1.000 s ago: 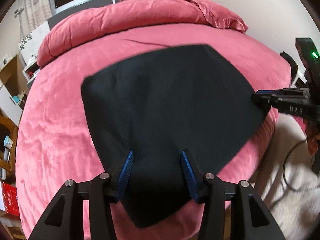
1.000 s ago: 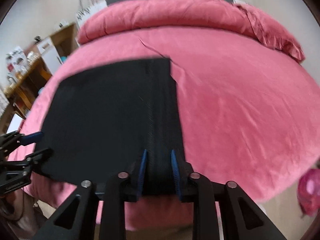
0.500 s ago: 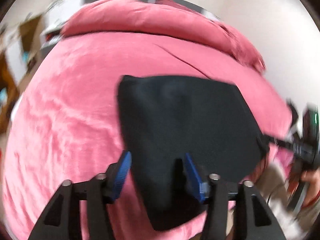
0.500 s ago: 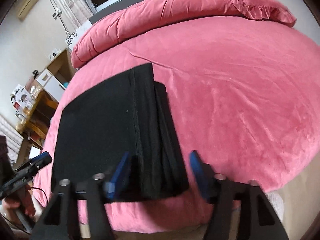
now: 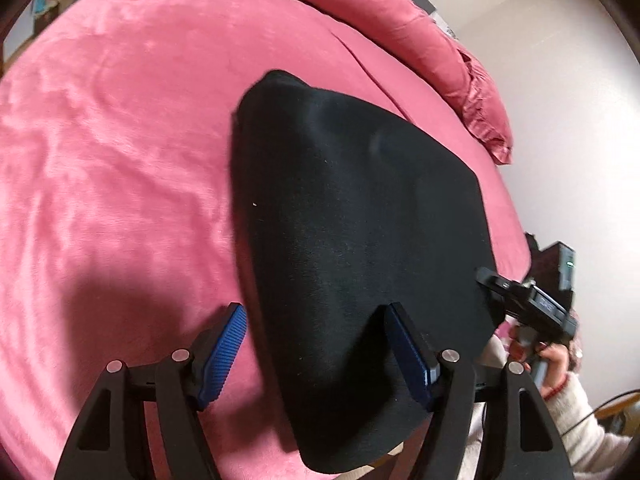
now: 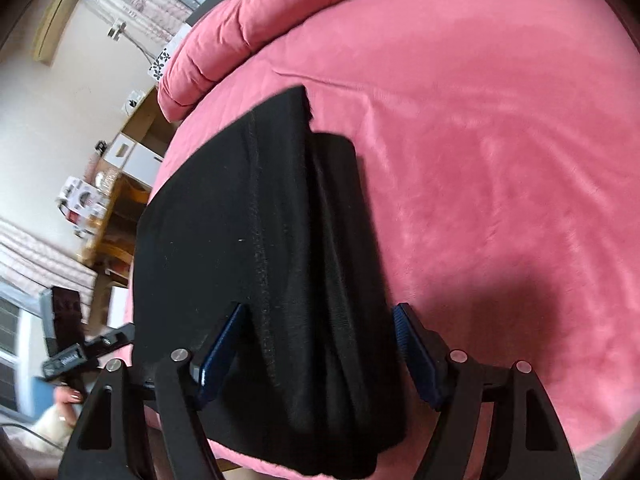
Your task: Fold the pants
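The black pants lie folded in a flat stack at the near edge of the pink bed. My left gripper is open, its blue pads astride the stack's near left corner without pinching it. In the right wrist view the pants show their layered folded edge on the right side. My right gripper is open, its pads astride the stack's near right end. Each gripper shows in the other's view, the right one beyond the stack's right edge and the left one at its left.
A rolled pink duvet and pillow lie along the far side of the bed. Wooden shelves with boxes stand beside the bed on the left. The bed's near edge drops to the floor just under the grippers.
Both grippers opened and let go of the pants, which now rest on the bed. Both grippers have tilted and swung outward from the stack's ends.
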